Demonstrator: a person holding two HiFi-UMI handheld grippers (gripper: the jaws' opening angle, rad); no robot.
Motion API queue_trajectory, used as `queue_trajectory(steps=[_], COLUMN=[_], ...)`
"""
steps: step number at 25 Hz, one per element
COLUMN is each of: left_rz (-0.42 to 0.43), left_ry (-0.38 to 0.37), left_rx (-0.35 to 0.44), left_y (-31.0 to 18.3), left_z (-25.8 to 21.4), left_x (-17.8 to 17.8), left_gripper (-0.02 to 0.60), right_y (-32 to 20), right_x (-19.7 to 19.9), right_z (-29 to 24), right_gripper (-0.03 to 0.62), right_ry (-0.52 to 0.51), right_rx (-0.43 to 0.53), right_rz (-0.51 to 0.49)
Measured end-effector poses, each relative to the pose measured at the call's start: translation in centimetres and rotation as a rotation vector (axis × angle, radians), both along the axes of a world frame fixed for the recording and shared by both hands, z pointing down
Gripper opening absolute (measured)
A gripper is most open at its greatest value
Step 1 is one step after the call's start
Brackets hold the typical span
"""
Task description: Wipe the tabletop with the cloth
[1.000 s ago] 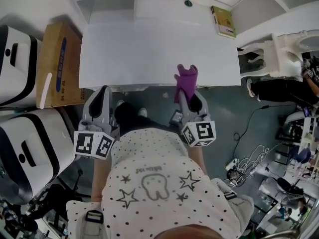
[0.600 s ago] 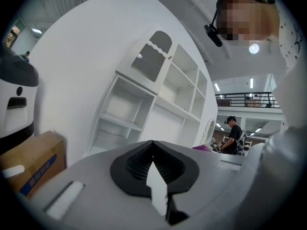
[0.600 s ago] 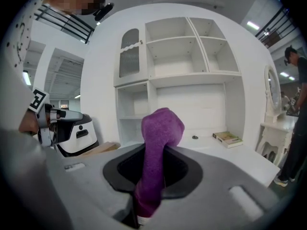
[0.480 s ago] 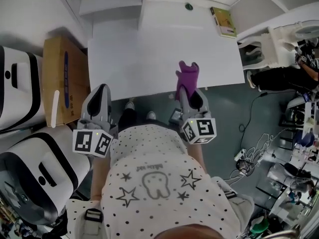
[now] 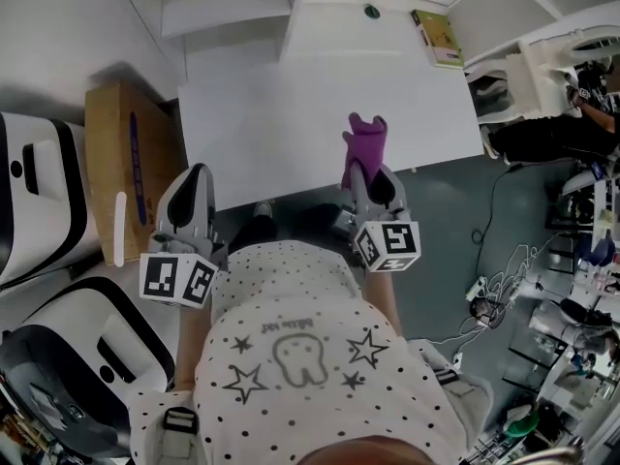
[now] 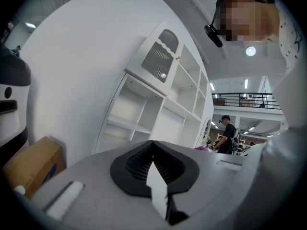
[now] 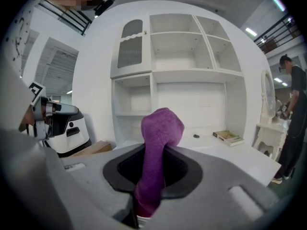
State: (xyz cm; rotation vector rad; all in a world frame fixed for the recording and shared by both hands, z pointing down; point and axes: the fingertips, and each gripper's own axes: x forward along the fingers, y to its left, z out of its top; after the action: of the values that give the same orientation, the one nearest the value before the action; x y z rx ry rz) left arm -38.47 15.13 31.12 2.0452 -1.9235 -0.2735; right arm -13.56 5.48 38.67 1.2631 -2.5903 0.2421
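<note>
Cloth (image 5: 363, 148) looks soft, light, floppy; my right gripper (image 5: 374, 184) pinches its lower end, and I'd regrip nearer the middle before wiping the desk (image 5: 291, 114). Left gripper (image 5: 194, 200) closed, empty.

Open white tabletop (image 5: 320, 114) ahead, book (image 5: 438, 39) at far right corner, cardboard box (image 5: 131, 158) left
</note>
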Motion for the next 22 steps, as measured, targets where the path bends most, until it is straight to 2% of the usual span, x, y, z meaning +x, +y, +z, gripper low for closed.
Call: queue_trajectory(steps=[4,6,8,12,15,18,22], left_rz=[0.003,0.002,0.004,0.018,0.008,-0.012,-0.059], left_ry=[0.005,0.004,0.008,0.010,0.000,-0.007,-0.009], left_rx=[-0.006,0.000,0.009,0.013,0.006,-0.014,-0.033], left_y=[-0.1,-0.4,-0.9,-1.2,-0.9,-0.4,0.2], left_z=[-0.1,-0.3,-0.5,-1.0,-1.2,-0.9,-0.7], left_x=[-0.3,-0.3,-0.1,0.8,0.8,0.7,0.2], left_gripper=[-0.006,-0.006,-0.006,-0.006,-0.006,-0.005,-0.006], right_y=[-1.2,-2.8,-5.2,-10.6,-15.2,-18.8,-22.4], right_x=[-2.0,-2.7,-2.9,-2.3,-1.6,-0.7,-0.7], right_z=[3.4,5.1,6.4,9.2,11.0,12.9,15.5], right_gripper=[0.071,0.071,0.071,0.071,0.071,0.071,0.071], right_ry=[0.044,0.093,0.139,0.147,0.184,0.254,0.292], right_rx=[-0.122,-0.138,-0.137,-0.202,-0.204,-0.195,-0.241], right_rz=[-0.082,-0.099,-0.087,-0.023,0.021,0.036,0.043])
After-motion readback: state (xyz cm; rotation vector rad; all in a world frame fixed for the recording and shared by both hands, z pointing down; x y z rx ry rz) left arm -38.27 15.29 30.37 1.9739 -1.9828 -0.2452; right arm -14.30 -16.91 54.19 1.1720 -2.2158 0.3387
